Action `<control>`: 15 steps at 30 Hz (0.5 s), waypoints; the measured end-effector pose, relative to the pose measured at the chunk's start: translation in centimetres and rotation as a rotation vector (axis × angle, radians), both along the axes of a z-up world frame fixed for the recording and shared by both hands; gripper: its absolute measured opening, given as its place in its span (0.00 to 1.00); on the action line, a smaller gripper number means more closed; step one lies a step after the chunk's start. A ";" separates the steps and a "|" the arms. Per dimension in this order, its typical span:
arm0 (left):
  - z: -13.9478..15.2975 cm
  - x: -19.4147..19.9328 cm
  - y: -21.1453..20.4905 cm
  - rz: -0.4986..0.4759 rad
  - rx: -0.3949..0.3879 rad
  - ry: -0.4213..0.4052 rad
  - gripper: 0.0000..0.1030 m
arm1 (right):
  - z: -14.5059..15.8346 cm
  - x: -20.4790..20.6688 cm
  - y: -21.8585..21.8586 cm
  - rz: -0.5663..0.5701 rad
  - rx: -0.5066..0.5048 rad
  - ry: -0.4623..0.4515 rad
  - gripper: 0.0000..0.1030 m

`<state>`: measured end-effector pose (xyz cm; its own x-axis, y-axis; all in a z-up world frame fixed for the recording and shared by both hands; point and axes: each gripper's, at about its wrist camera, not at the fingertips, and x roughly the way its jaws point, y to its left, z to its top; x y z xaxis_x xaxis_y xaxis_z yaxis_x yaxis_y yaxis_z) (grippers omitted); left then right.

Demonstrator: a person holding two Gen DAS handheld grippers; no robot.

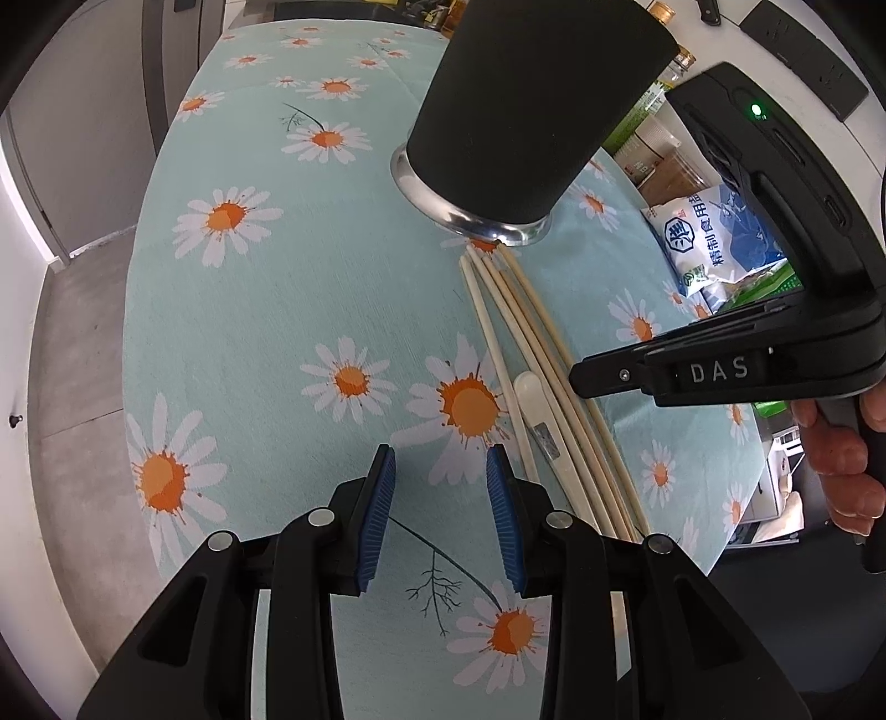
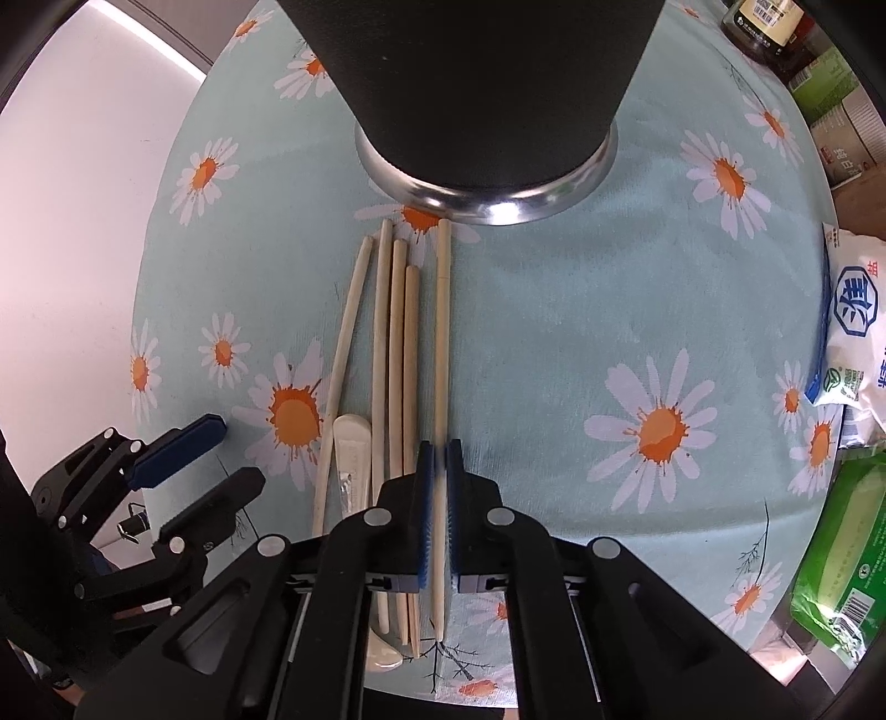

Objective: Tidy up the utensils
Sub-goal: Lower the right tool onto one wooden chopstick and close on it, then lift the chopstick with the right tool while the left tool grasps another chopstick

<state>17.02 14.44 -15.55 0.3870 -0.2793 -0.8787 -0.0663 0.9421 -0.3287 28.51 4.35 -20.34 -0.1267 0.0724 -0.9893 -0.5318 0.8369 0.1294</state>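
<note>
Several pale wooden chopsticks (image 2: 396, 343) and a white plastic spoon (image 2: 351, 443) lie side by side on the daisy tablecloth (image 2: 554, 332). Their far ends reach a tall black utensil holder (image 2: 482, 83) with a shiny metal base (image 2: 498, 205). My right gripper (image 2: 440, 448) points down and is shut on the rightmost chopstick (image 2: 442, 332), which still lies flat. My left gripper (image 1: 441, 459) hovers open over bare cloth, left of the chopsticks (image 1: 531, 315) and spoon (image 1: 531, 399), with nothing between its blue pads (image 1: 382, 498). The holder (image 1: 531, 111) stands just beyond.
A white and blue salt bag (image 2: 855, 332), a green packet (image 2: 841, 565) and a dark jar (image 2: 764, 22) crowd the table's right side. The round table edge (image 2: 166, 277) falls away on the left. A person's hand (image 1: 847, 471) grips the right tool's handle.
</note>
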 end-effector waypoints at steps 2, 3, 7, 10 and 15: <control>0.0 0.1 -0.3 -0.003 0.002 0.005 0.31 | 0.1 0.3 -0.3 -0.011 0.022 0.013 0.05; 0.1 0.2 -0.5 -0.004 0.005 0.009 0.31 | 0.1 0.5 -0.6 -0.014 0.034 0.018 0.05; 0.4 0.3 -1.0 -0.009 0.022 0.020 0.31 | 0.1 1.0 -1.7 -0.020 0.078 0.035 0.05; 0.8 0.7 -1.3 -0.011 0.047 0.029 0.31 | 0.7 1.6 -2.7 -0.029 0.110 0.024 0.05; 1.1 1.7 -2.5 -0.024 0.086 0.051 0.31 | 1.5 2.1 -4.7 -0.034 0.175 0.036 0.05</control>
<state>18.67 11.98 -14.44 0.3349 -0.2106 -0.9184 -0.0585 0.9682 -0.2433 30.57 -0.30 -18.82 -0.1562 0.2477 -0.9562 -0.4961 0.8174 0.2928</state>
